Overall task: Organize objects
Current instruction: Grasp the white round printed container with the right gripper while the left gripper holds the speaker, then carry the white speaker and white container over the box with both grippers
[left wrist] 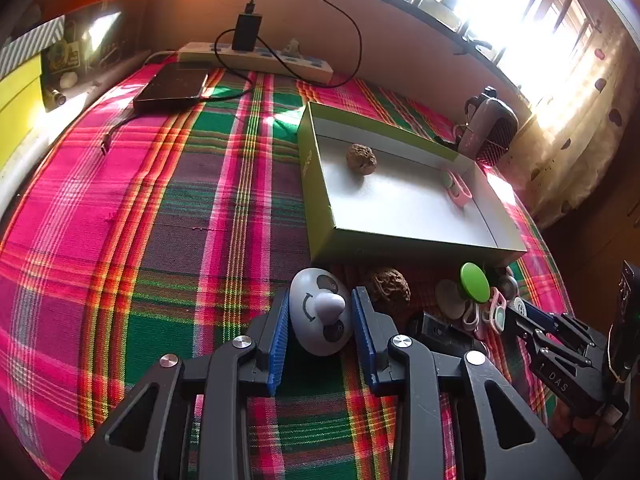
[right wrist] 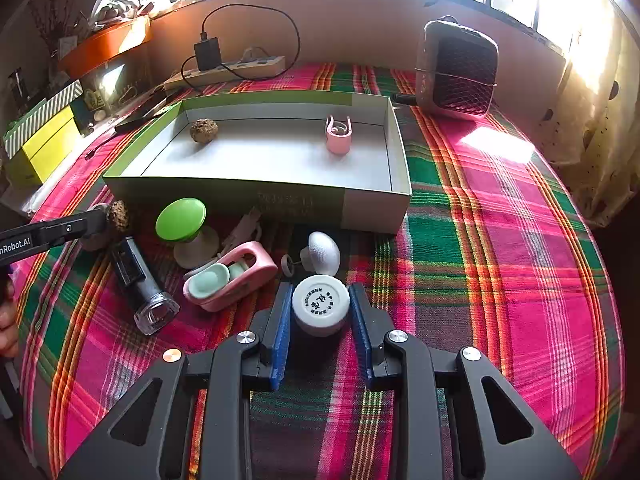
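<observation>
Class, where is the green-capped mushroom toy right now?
Right wrist view: green-capped mushroom toy stands left of centre on the cloth, outside the box's front wall, beside the pink clip.

A woven plaid cloth [right wrist: 500, 240] covers the table, matt with a fine ribbed weave. The box [left wrist: 320, 200] looks like cardboard, satin green outside, pale and smooth inside. In it lies a rough, wrinkled brown nut [left wrist: 361, 159]. The panda-faced egg [left wrist: 320, 312] is smooth, slightly glossy plastic; the white round jar [right wrist: 320, 304] is matt plastic with a printed lid. The green cap [right wrist: 181, 219] shines. The left claw [left wrist: 320, 332] has ribbed blue pads [left wrist: 280, 332] on matt black plastic arms with bright metal rivets.
</observation>
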